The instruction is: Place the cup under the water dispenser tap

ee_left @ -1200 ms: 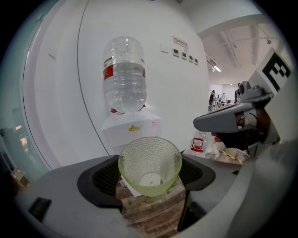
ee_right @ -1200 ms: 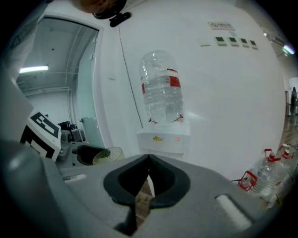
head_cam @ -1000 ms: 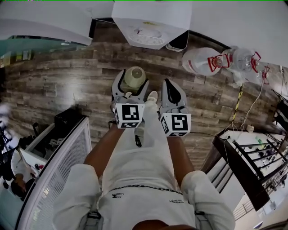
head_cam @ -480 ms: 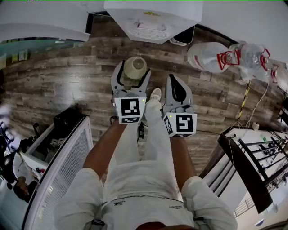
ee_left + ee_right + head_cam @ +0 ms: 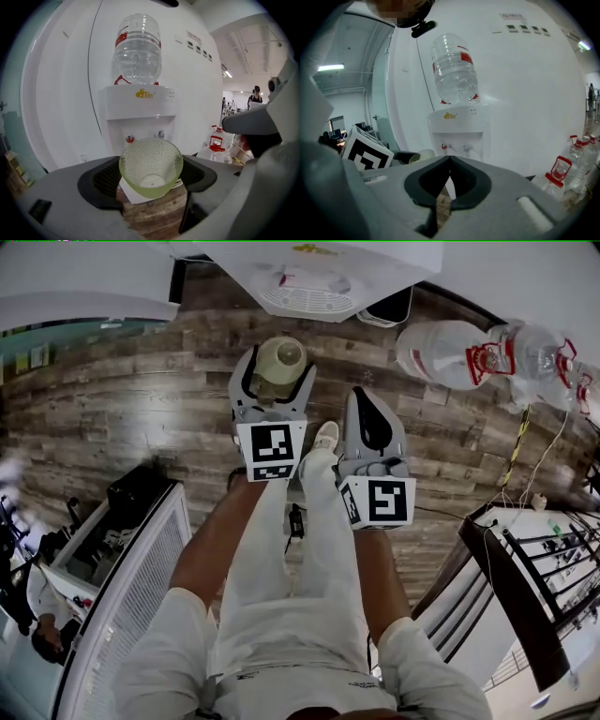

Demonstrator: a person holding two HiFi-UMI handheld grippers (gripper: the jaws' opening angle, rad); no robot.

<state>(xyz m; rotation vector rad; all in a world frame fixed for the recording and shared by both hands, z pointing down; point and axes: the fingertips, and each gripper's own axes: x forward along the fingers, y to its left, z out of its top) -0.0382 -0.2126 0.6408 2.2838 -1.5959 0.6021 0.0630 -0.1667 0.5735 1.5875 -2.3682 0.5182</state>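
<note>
**Cup held in front of the dispenser**

The white dispenser, with a bottle upended on top, stands at the far side of the wood floor. Spare jugs lie at the far right. The left gripper is clamped on the green glass cup, mouth up, near the dispenser and apart from its two taps. The right gripper, just to its right, has its jaws together on nothing.

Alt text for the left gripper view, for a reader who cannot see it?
The left hand-held gripper holds a pale green textured cup between its jaws, mouth toward the camera. Straight ahead stands a white water dispenser with a clear bottle on top.
</note>
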